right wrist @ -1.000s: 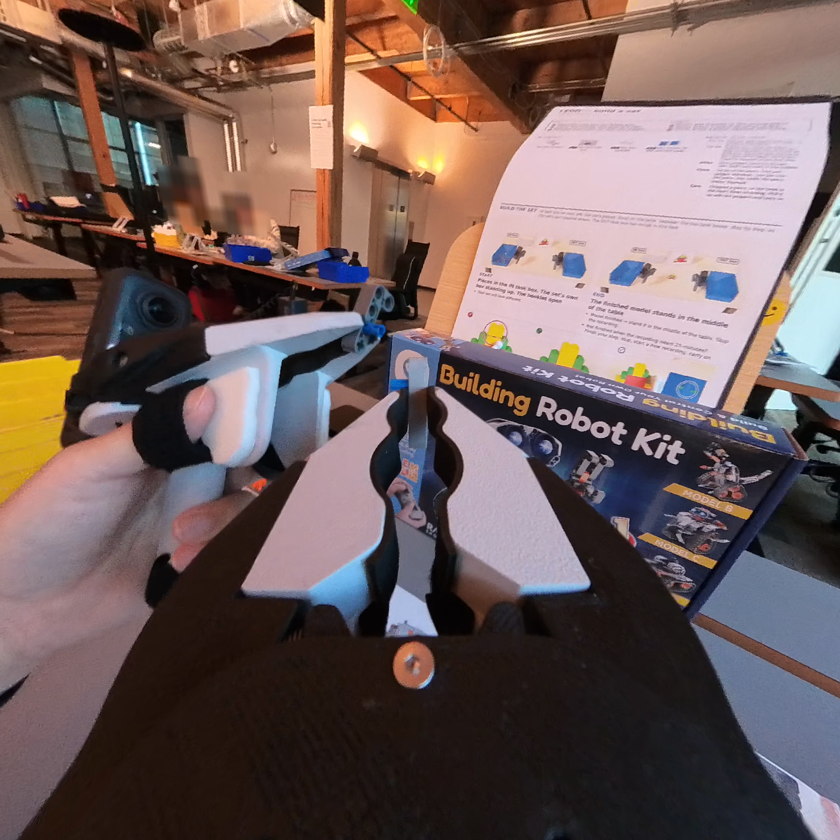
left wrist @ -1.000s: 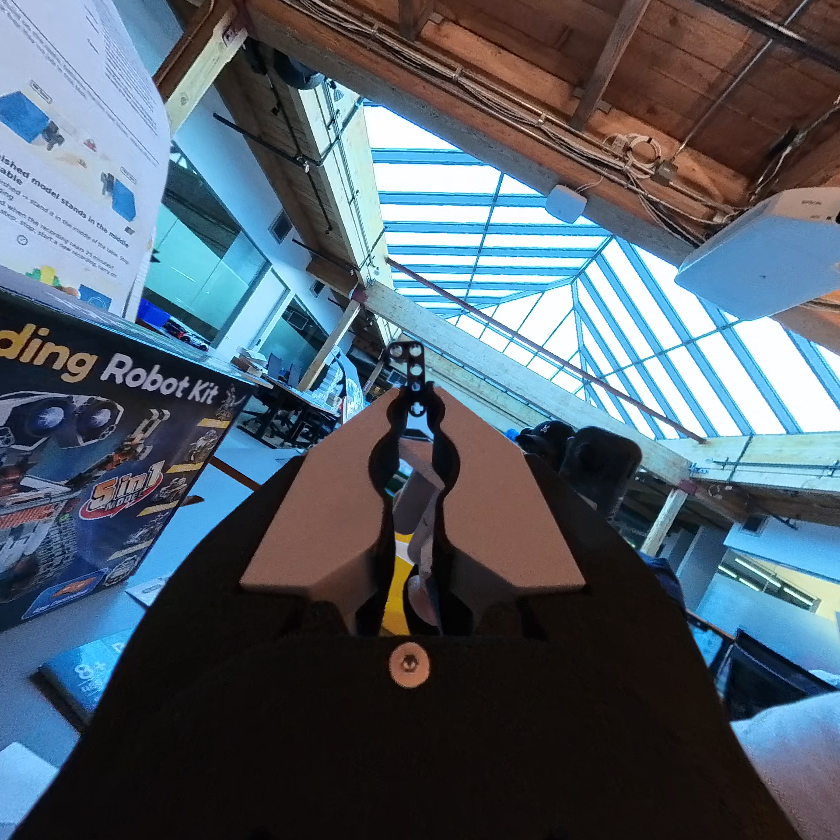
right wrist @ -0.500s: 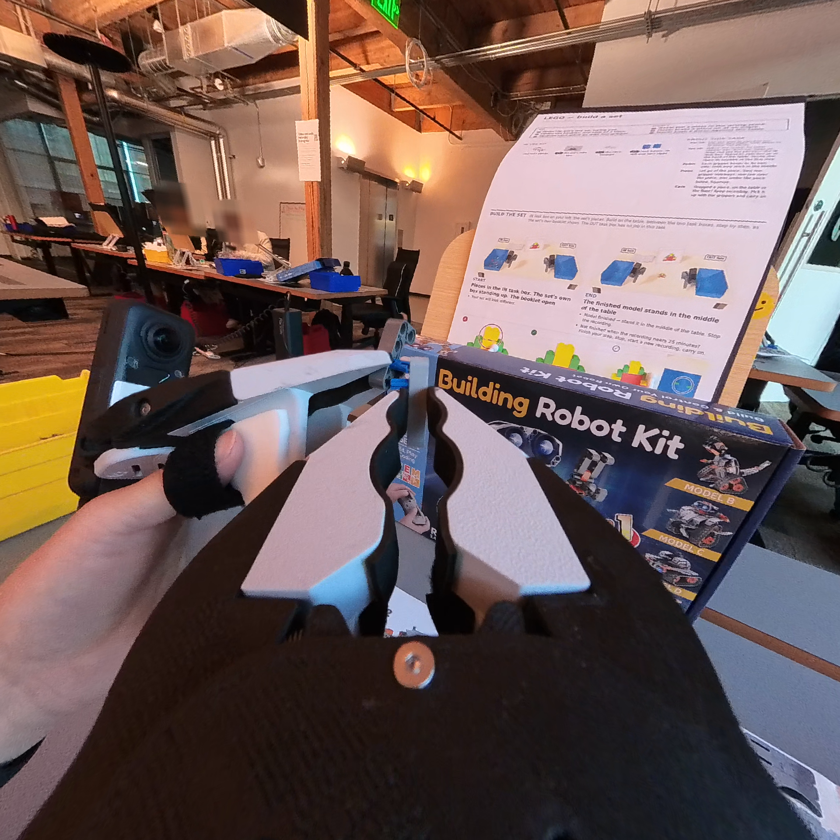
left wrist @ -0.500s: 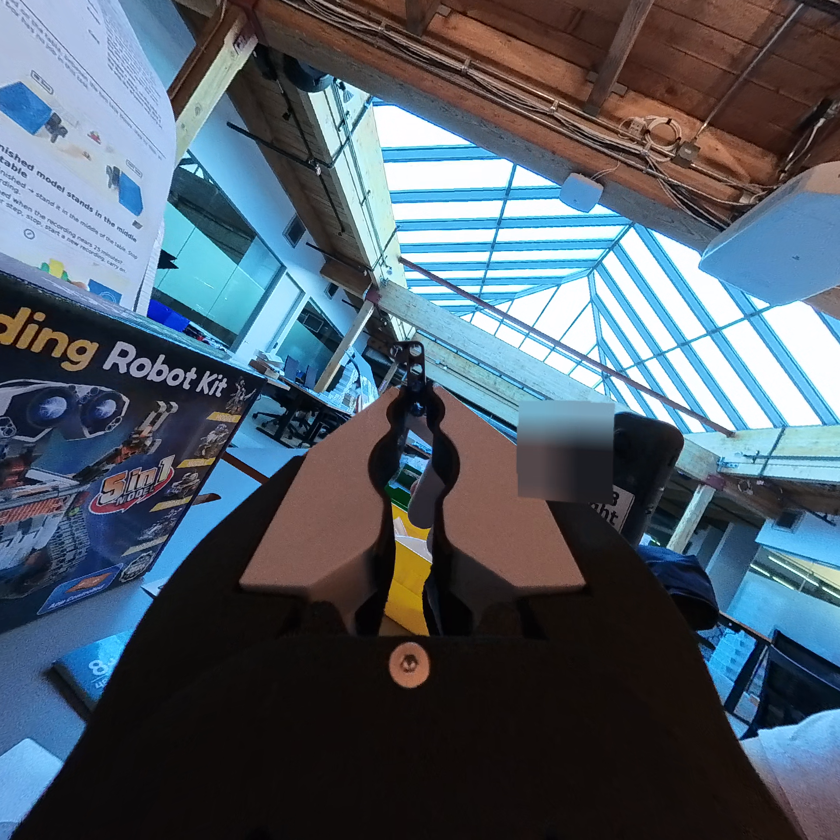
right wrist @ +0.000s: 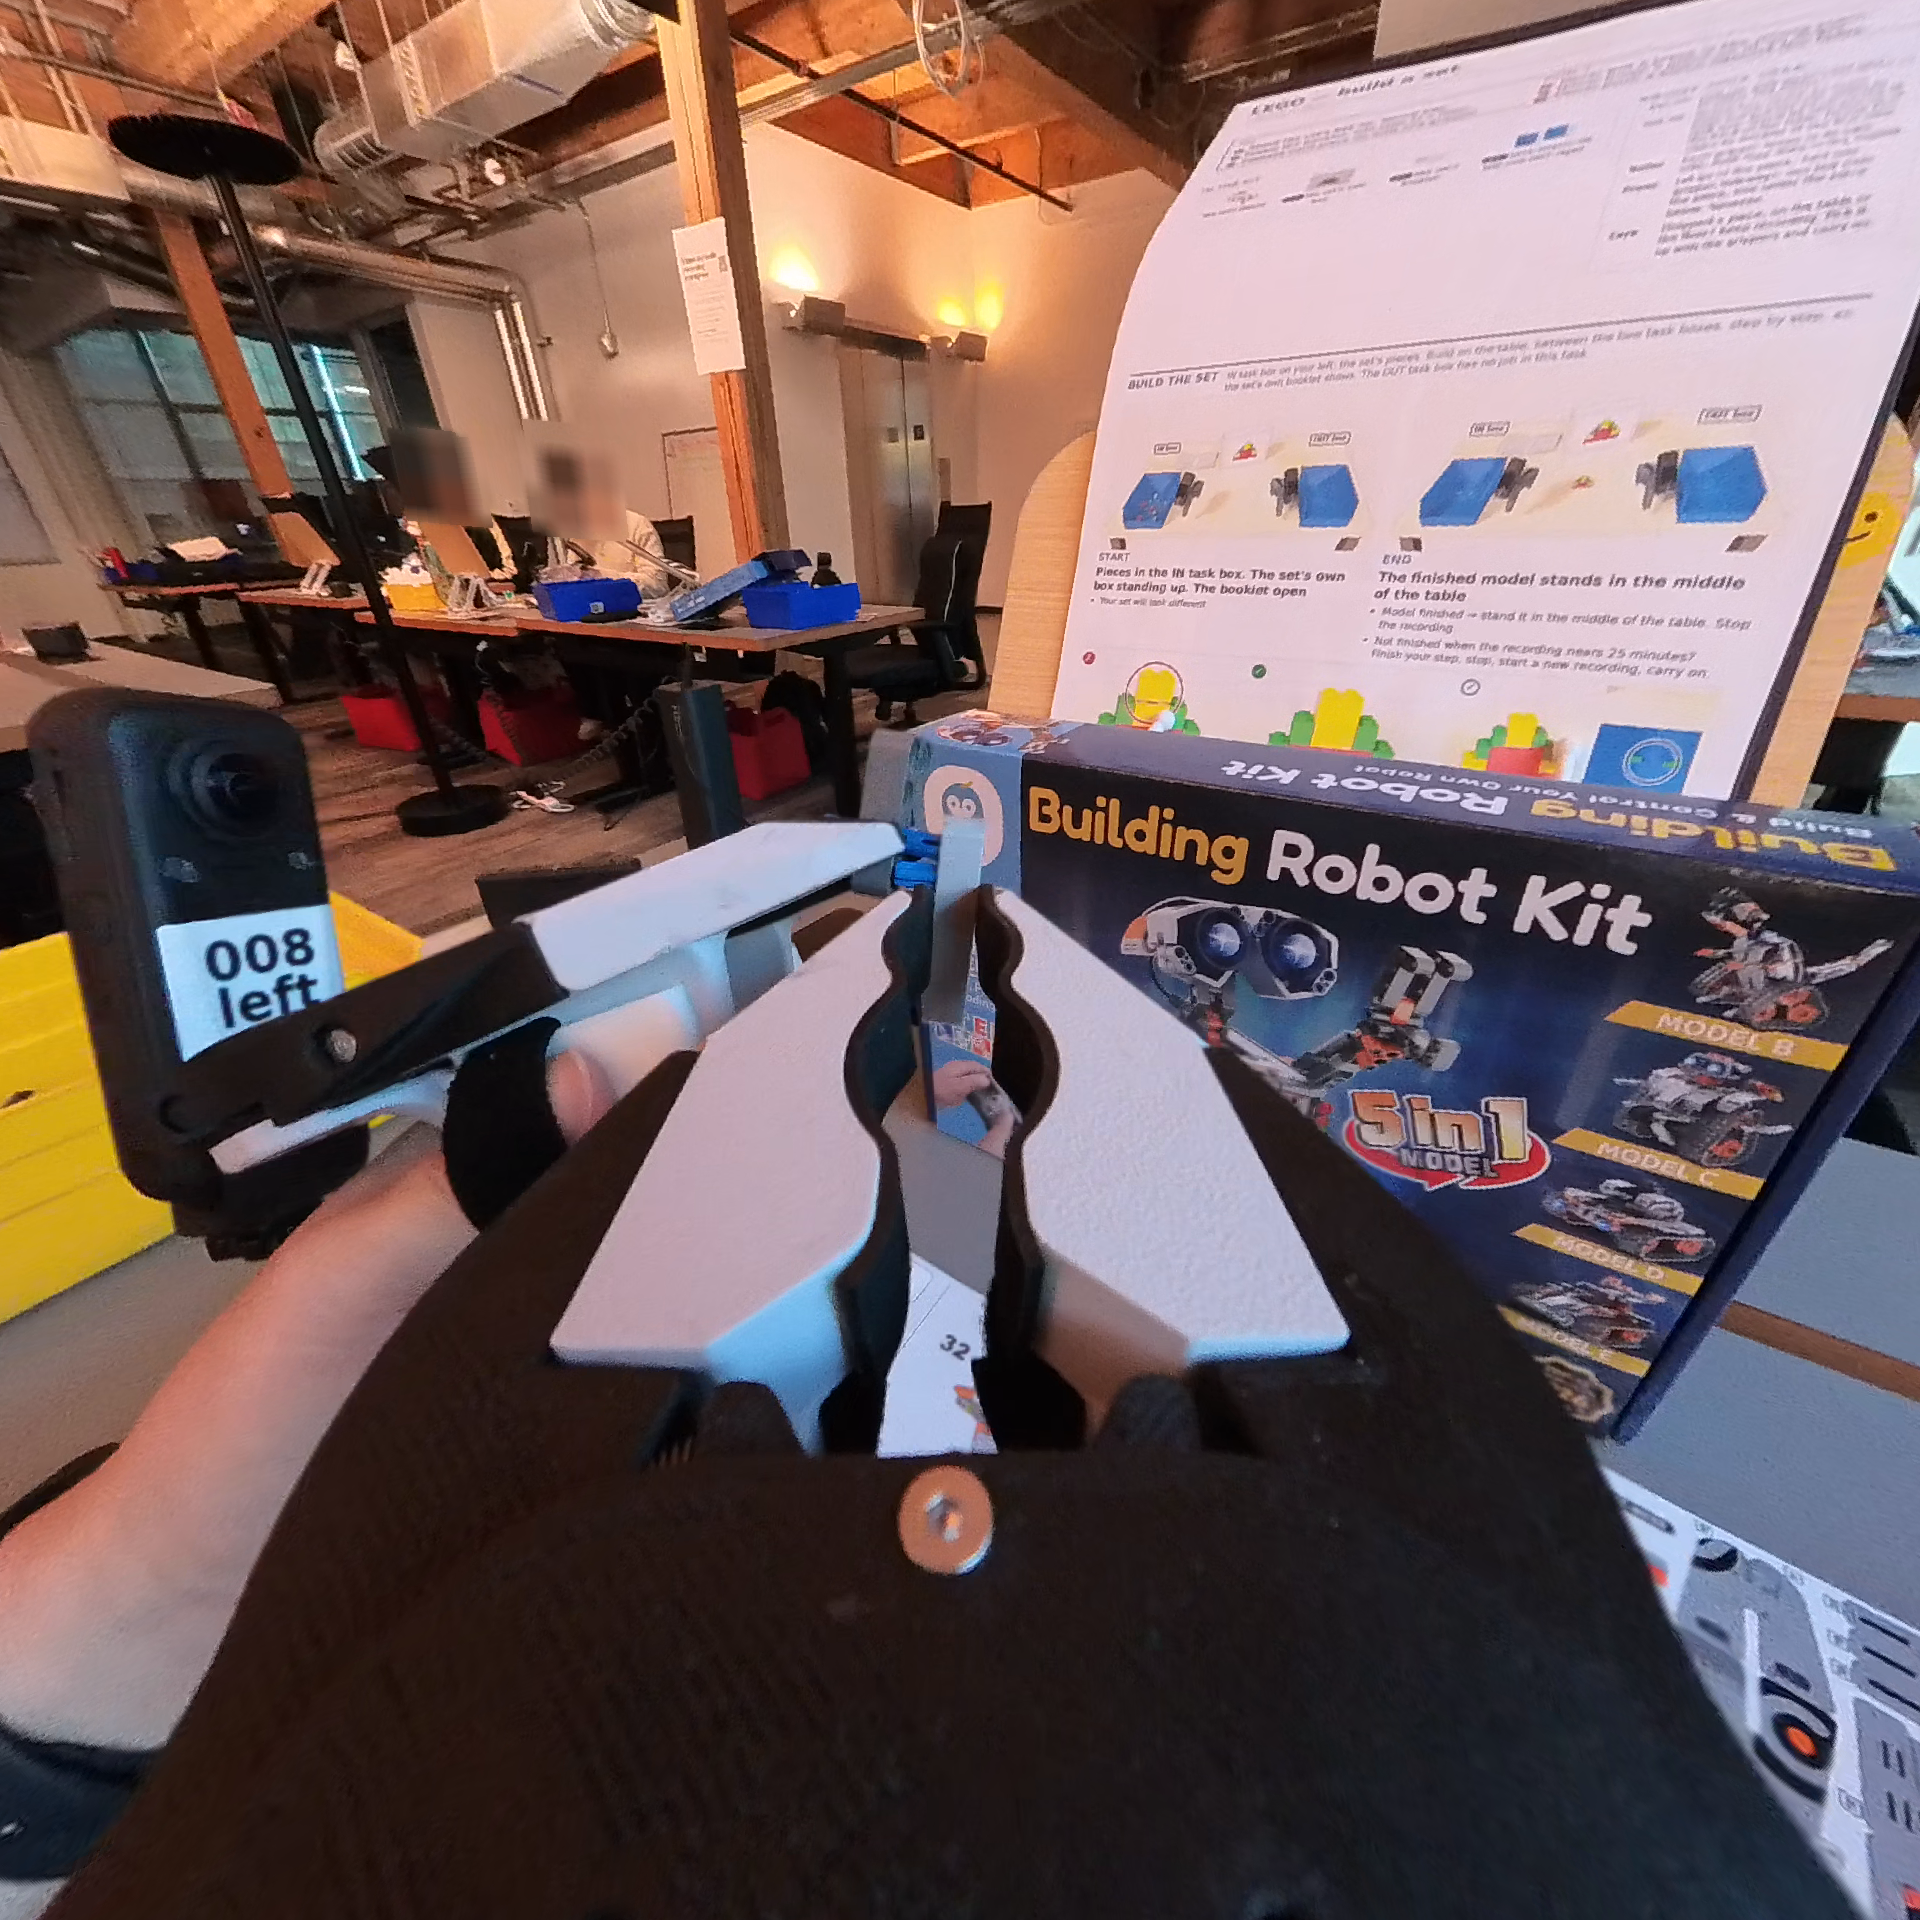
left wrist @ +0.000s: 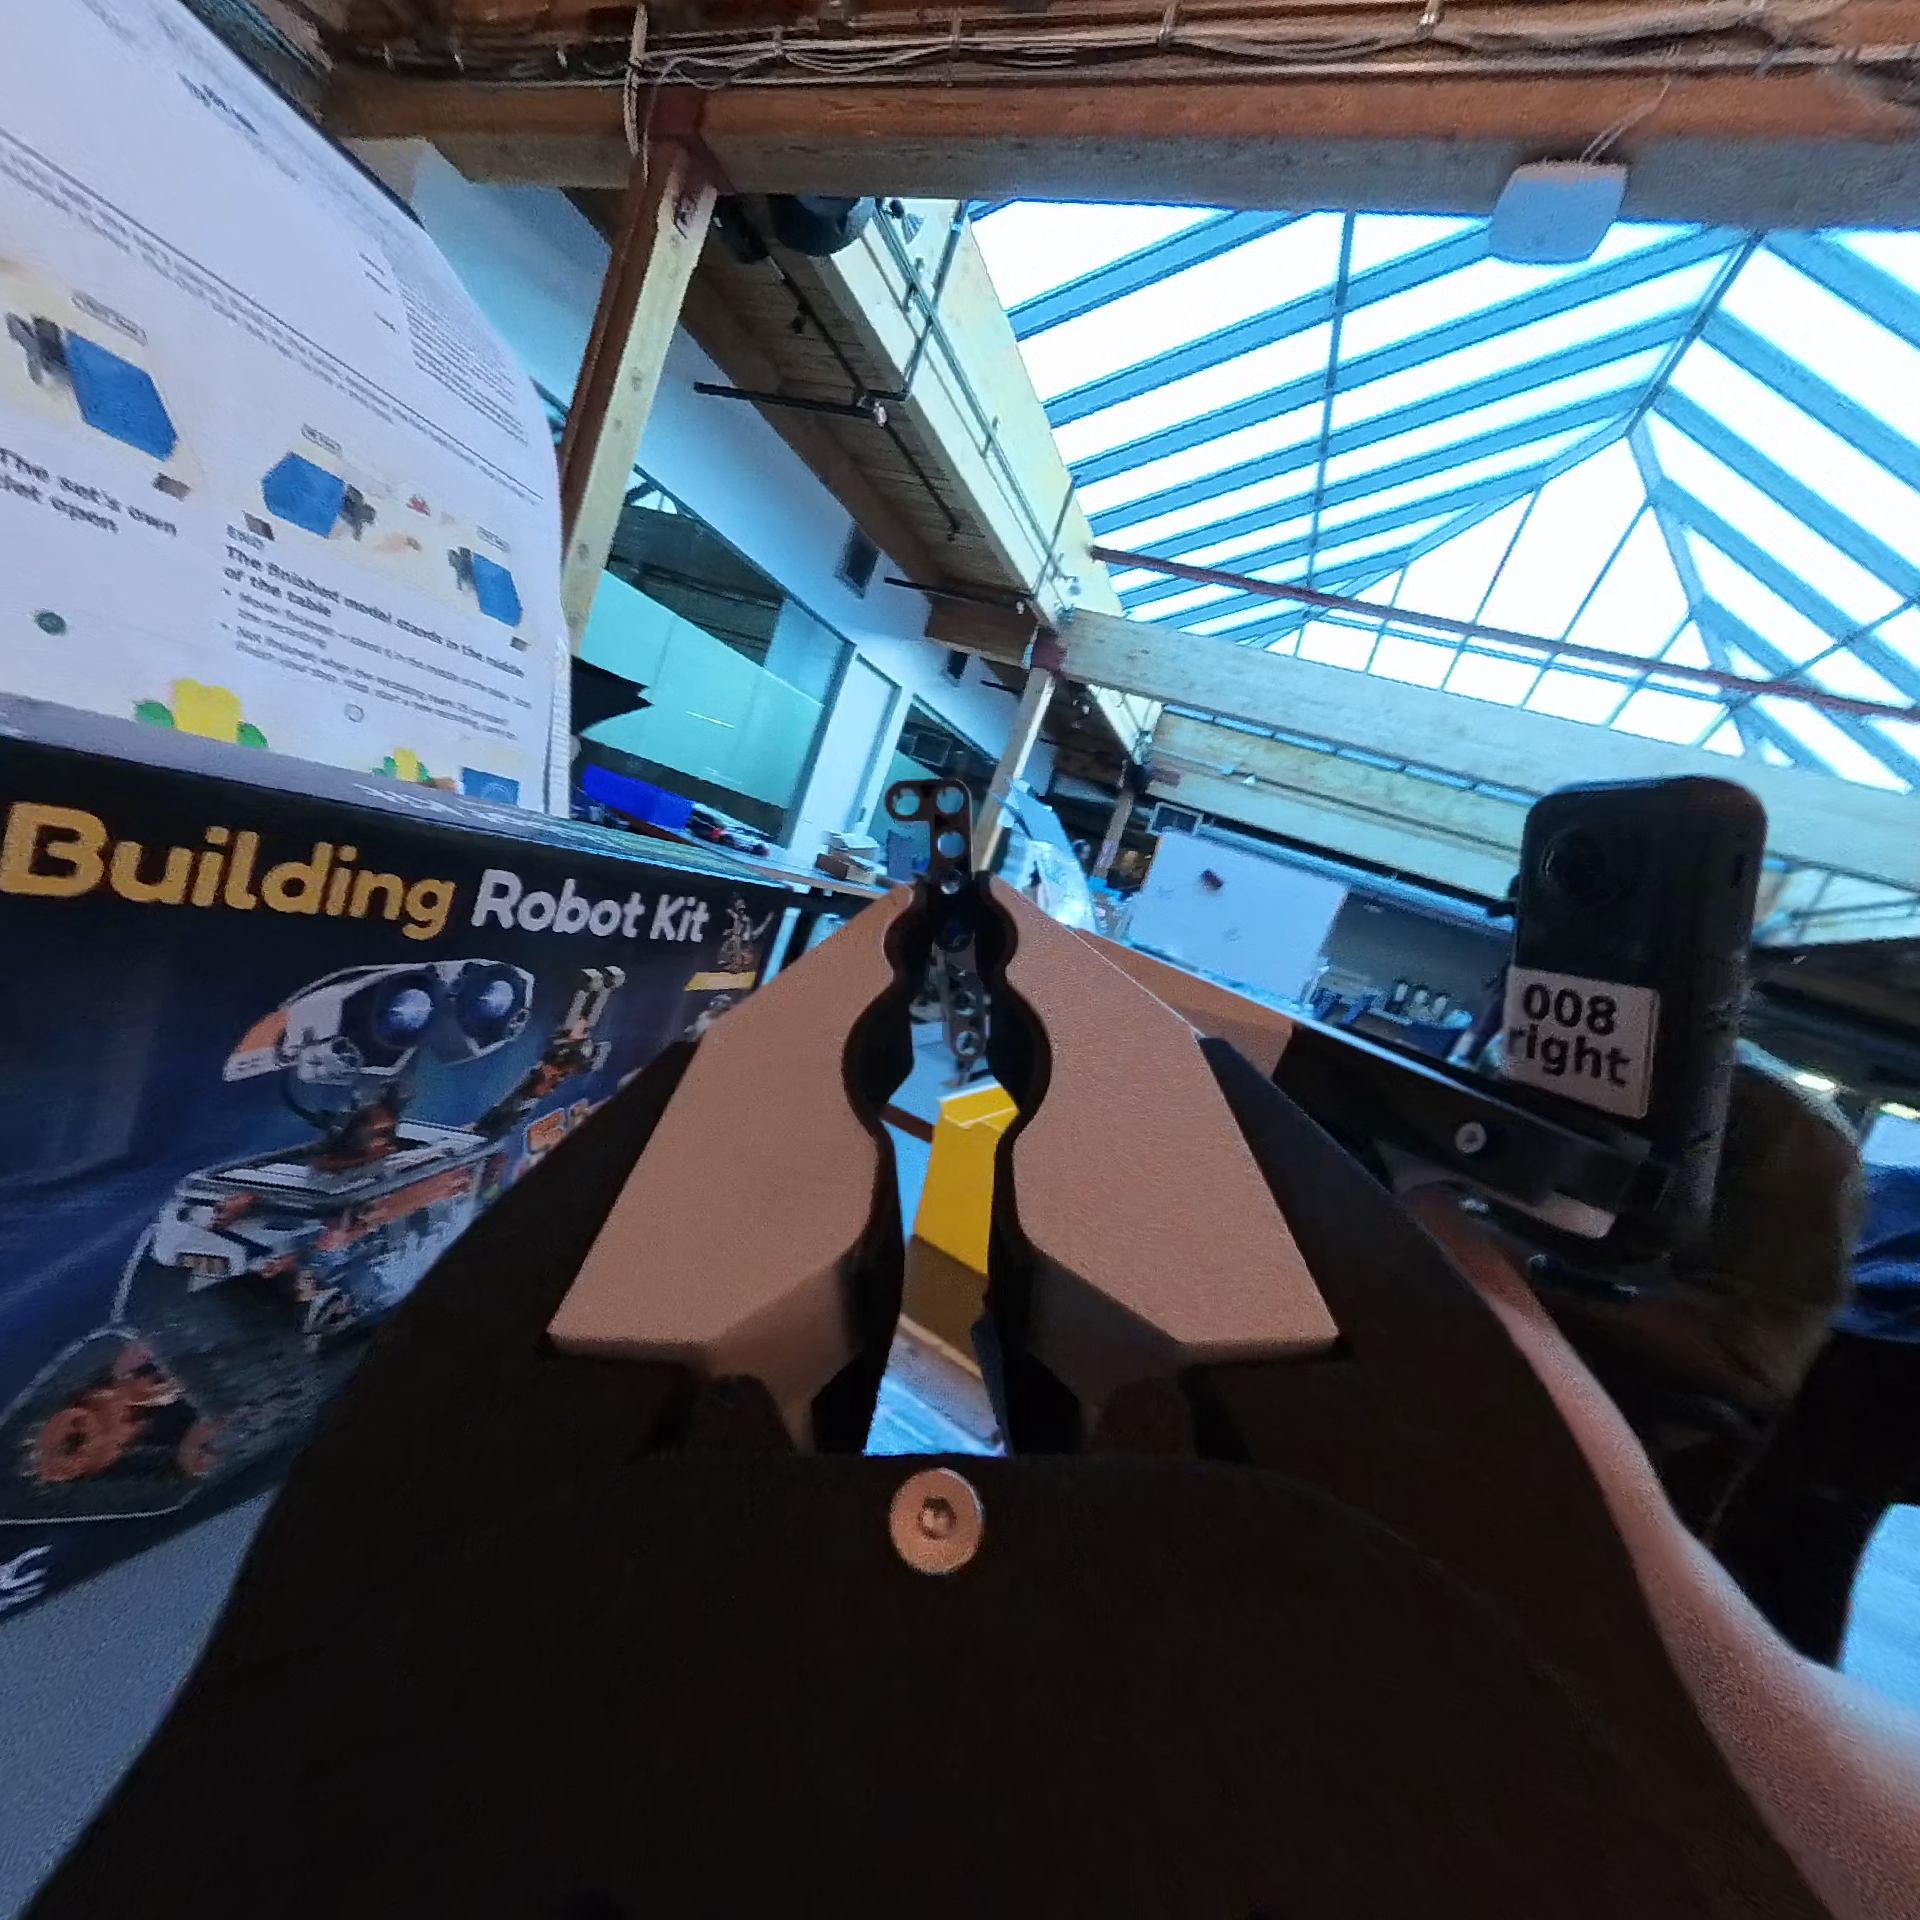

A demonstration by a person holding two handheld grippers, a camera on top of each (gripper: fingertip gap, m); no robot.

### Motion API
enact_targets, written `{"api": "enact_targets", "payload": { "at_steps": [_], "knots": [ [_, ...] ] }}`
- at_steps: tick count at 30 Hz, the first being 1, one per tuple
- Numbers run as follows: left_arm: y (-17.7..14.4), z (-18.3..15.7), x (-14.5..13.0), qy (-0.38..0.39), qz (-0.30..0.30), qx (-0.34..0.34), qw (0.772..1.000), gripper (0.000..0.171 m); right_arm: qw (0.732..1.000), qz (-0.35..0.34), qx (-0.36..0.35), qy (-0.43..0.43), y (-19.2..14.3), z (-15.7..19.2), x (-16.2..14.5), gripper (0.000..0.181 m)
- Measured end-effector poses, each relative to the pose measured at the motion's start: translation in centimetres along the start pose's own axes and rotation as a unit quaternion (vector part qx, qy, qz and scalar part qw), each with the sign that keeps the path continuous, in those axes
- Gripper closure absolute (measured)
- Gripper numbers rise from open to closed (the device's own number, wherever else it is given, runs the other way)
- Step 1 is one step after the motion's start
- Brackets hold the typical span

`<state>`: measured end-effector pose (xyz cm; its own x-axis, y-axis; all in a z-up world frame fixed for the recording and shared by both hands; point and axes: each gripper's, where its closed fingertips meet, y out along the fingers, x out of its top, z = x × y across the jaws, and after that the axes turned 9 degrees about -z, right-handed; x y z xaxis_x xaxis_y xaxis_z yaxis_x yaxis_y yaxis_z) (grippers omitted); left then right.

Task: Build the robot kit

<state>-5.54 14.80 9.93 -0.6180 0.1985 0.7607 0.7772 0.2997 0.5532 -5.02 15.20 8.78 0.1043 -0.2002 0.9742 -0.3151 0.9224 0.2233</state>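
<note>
The perforated beam (left wrist: pixel 938 831) sits clamped in our left tongs (left wrist: pixel 948 889), raised beside the kit box (left wrist: pixel 343 1039). Our right tongs (right wrist: pixel 951 894) pinch a grey strip (right wrist: pixel 954 914), apparently meeting a blue pin. Align squarely; the joint itself stays hidden.

The box (right wrist: pixel 1455 1039) is dark blue with yellow and white lettering and a robot picture in white, grey and orange. The bin (right wrist: pixel 62 1122) is plain yellow; the sheet (right wrist: pixel 1507 416) is white with blue, yellow and green pictures. The grippers' fingers (right wrist: pixel 748 1122) are white on black bodies.
</note>
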Motion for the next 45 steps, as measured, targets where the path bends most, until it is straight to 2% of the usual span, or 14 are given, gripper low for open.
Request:
{"api": "enact_targets", "payload": {
  "at_steps": [5,16,24,32,39,45],
  "knots": [
    [-0.1,0.1,-0.1,0.02,0.002,0.003,1.0,0.167,1.0,0.005,0.0,0.001,0.0,0.0,-0.2,0.175],
    [-0.2,0.2,-0.1,-0.061,-0.045,-0.011,0.997,0.167,0.999,0.013,-0.011,-0.033,0.1,-0.1,-0.5,0.175],
    [-0.2,0.4,-0.7,-0.063,-0.047,-0.004,0.997,0.167,0.995,0.015,-0.039,-0.088,0.1,-0.5,-0.8,0.175],
    [-0.3,0.5,-0.7,-0.064,-0.056,-0.004,0.996,0.167,0.996,0.016,-0.04,-0.079,0.2,-0.5,-1.0,0.175],
    [-0.5,0.8,-0.6,-0.024,-0.06,0.014,0.998,0.167,0.996,0.018,-0.04,-0.077,0.2,-0.3,-1.3,0.175],
    [-0.5,1.0,-0.8,-0.025,-0.062,0.019,0.998,0.167,0.996,0.022,-0.042,-0.073,0.2,-0.4,-1.6,0.175]
  ]
}}
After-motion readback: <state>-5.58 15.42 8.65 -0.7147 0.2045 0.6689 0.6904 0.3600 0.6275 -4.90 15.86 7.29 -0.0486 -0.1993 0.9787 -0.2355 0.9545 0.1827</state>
